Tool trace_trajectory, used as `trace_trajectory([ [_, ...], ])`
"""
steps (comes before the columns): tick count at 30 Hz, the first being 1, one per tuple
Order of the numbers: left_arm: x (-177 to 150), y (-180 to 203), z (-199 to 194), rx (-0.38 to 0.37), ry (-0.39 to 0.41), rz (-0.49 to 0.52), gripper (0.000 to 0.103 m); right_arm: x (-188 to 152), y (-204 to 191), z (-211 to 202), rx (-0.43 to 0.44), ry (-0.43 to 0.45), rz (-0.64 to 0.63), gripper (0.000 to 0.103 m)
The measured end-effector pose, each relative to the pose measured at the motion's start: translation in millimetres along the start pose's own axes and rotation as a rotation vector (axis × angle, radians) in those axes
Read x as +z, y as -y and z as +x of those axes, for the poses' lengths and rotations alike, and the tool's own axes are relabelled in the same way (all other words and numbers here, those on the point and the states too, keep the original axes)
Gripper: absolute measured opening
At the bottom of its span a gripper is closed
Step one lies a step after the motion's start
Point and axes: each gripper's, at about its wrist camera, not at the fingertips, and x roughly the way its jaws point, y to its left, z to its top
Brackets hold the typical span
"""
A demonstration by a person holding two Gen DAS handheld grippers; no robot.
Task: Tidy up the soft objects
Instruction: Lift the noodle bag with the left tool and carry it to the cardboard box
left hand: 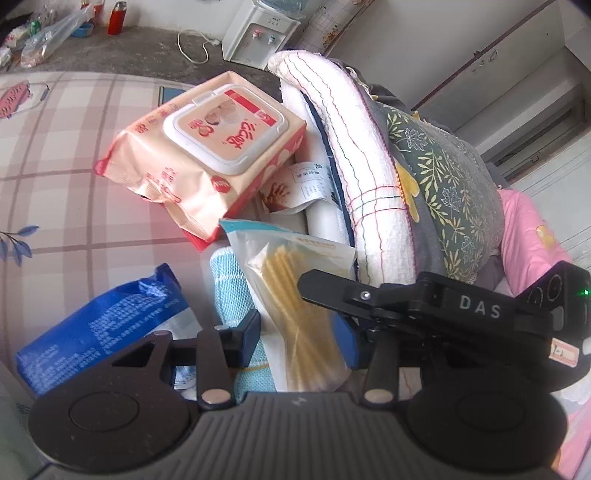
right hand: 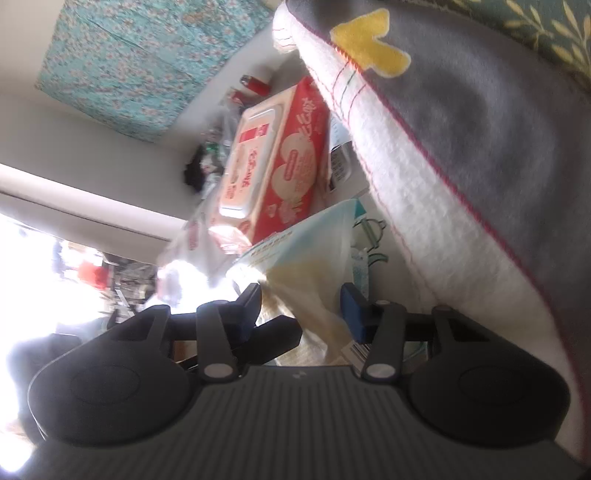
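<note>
Clear-plastic pouch [left hand: 295, 295] is held between both tongs, left tongs [left hand: 295, 332] and right tongs [right hand: 301, 306], seemingly gripped, just beside the folded towel [left hand: 369, 177]; wipes pack [left hand: 207, 147] remains unsorted behind it.

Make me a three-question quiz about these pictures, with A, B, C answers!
1. Where is the bag of yellow sticks? A on the water dispenser; B between the left gripper fingers; C inside a drawer.
2. What colour is the bottle? A red; B green; C black.
3. The wipes lid is: A open; B torn off; C shut.
Answers: 1 B, a finger shows on each side of the bag. 2 A, the bottle by the wall is plainly red. 3 C, the lid lies flat on the pack.
</note>
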Motion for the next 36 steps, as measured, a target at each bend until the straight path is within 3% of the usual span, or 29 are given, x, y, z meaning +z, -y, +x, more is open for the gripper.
trace_trajectory([
  [4,-0.3,-2.5,1.5,0.085,-0.003,0.036,0.034,-0.8,2.3,0.5,-0.002,0.012,0.008,0.045],
  [8,0.6,-8.0,4.9,0.077,-0.006,0.031,0.032,2.6,-5.7,-0.1,-0.057,0.055,-0.016,0.046],
  [14,0.0,-8.9,9.2,0.078,0.003,0.045,0.032,0.9,-18.8,31.4,-0.161,0.006,-0.085,0.052],
  [17,-0.3,-6.9,6.8,0.072,0.02,0.045,0.031,1.8,-17.5,36.0,-0.136,-0.016,-0.073,0.054],
  [22,-1.5,0.5,-9.6,0.047,0.044,0.075,0.028,-3.3,-12.4,16.3,-0.043,-0.018,-0.023,0.046],
  [29,-9.1,8.6,-61.1,0.001,0.108,0.106,0.027,-21.2,-44.7,-22.2,-0.017,0.039,-0.066,0.043],
  [36,-25.6,1.1,-157.8,-0.031,0.232,0.128,0.027,-53.9,-114.4,-67.8,0.058,0.08,-0.139,0.043],
])
